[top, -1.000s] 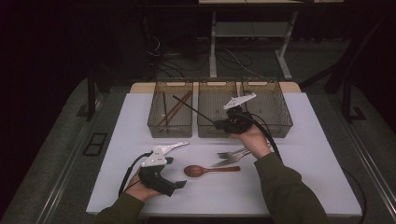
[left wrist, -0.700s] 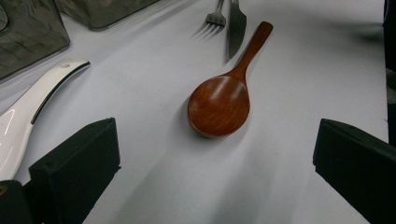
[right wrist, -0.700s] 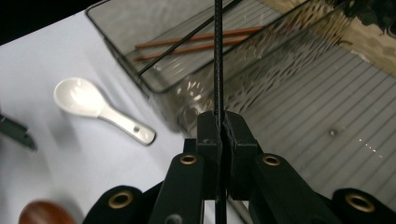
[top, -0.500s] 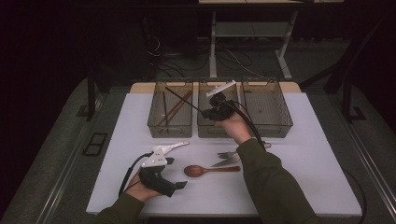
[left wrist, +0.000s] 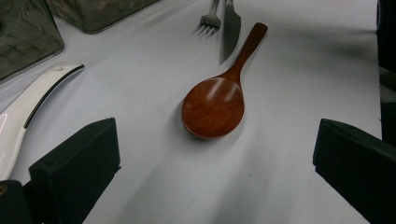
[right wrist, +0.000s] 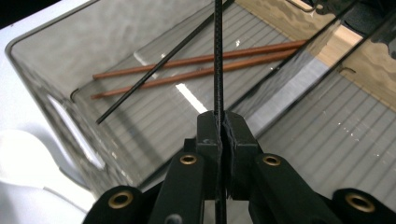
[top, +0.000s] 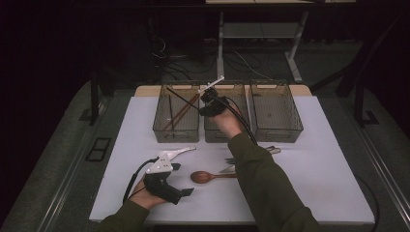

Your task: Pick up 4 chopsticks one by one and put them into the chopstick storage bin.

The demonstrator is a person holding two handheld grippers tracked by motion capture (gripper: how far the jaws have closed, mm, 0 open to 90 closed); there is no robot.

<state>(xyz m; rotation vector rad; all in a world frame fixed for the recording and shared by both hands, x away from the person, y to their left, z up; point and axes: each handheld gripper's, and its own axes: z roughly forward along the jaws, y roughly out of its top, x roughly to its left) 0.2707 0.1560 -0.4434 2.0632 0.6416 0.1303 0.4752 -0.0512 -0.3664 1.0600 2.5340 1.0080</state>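
My right gripper (right wrist: 219,128) pinches a thin black chopstick (right wrist: 218,56) over the left clear plastic bin (top: 167,133); my left gripper (left wrist: 210,168) rests spread, round-bowled brown wooden spoon (left wrist: 217,102) at twelve o'clock.

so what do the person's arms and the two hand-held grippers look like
Both arms wear dark olive long sleeves. The left hand-held gripper is black with blocky black jaws, a white curved plate on top and a black cable trailing. The right hand-held gripper is black with brass-coloured rivets.

Wooden spoon (left wrist: 213,106), fork (left wrist: 211,15), knife (left wrist: 231,25) (side by side).
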